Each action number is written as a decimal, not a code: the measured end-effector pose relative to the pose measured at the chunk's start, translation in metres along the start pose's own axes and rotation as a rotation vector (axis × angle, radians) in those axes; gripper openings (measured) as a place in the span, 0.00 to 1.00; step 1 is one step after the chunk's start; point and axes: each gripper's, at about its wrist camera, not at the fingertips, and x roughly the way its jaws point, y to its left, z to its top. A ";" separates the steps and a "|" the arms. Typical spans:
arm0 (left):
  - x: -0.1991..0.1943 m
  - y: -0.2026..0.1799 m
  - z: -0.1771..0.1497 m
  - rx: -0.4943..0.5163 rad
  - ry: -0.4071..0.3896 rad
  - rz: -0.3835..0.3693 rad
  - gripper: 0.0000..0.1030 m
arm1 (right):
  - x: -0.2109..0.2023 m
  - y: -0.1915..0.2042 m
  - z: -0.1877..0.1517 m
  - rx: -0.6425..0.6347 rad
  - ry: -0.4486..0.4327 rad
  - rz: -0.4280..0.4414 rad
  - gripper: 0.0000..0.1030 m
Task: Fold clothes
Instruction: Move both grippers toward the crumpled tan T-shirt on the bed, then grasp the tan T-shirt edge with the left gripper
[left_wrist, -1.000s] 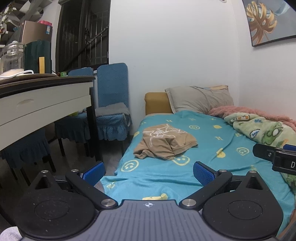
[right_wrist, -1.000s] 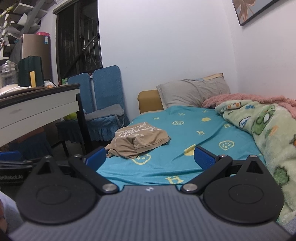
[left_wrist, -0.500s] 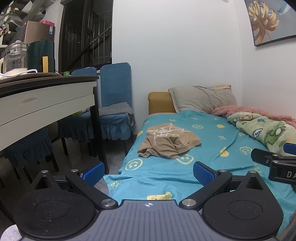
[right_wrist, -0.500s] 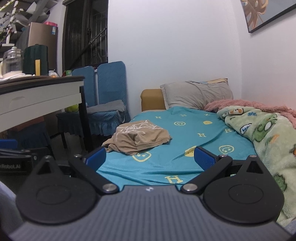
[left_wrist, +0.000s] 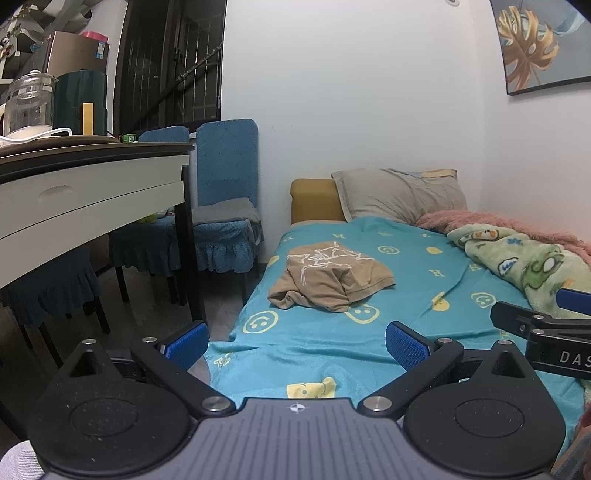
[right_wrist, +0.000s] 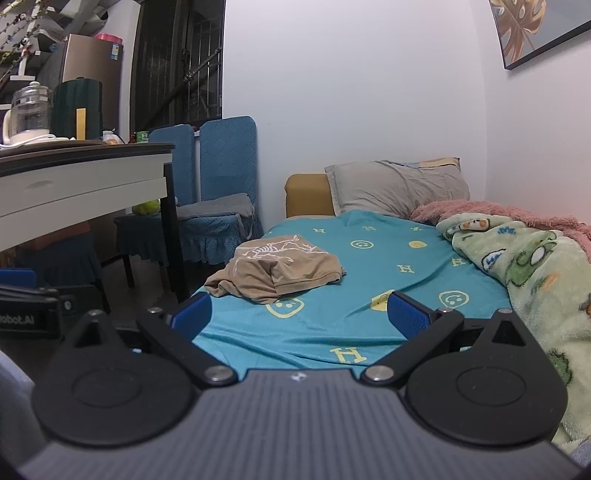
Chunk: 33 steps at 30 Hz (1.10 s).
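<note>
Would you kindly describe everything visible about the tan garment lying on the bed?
The tan garment is a soft, knit-looking shirt with a white line drawing printed on its upper face. It lies crumpled and unfolded, one part doubled over with a hemmed edge showing, on the teal sheet near the bed's left edge. Only the sheet touches it; both grippers are short of it.

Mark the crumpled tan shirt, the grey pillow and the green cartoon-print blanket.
crumpled tan shirt (left_wrist: 332, 278), left wrist view, middle fold.
grey pillow (left_wrist: 399, 197), left wrist view, front face.
green cartoon-print blanket (right_wrist: 532, 266), right wrist view, top surface.
</note>
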 end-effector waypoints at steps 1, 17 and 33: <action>0.001 0.001 0.000 -0.008 0.001 -0.006 1.00 | 0.000 0.000 0.000 0.005 0.000 0.000 1.00; 0.140 -0.049 0.062 0.176 0.049 -0.083 1.00 | 0.054 -0.051 0.116 0.125 -0.016 -0.008 1.00; 0.401 -0.158 -0.019 0.497 0.191 -0.007 0.68 | 0.151 -0.116 0.037 0.268 0.093 -0.032 1.00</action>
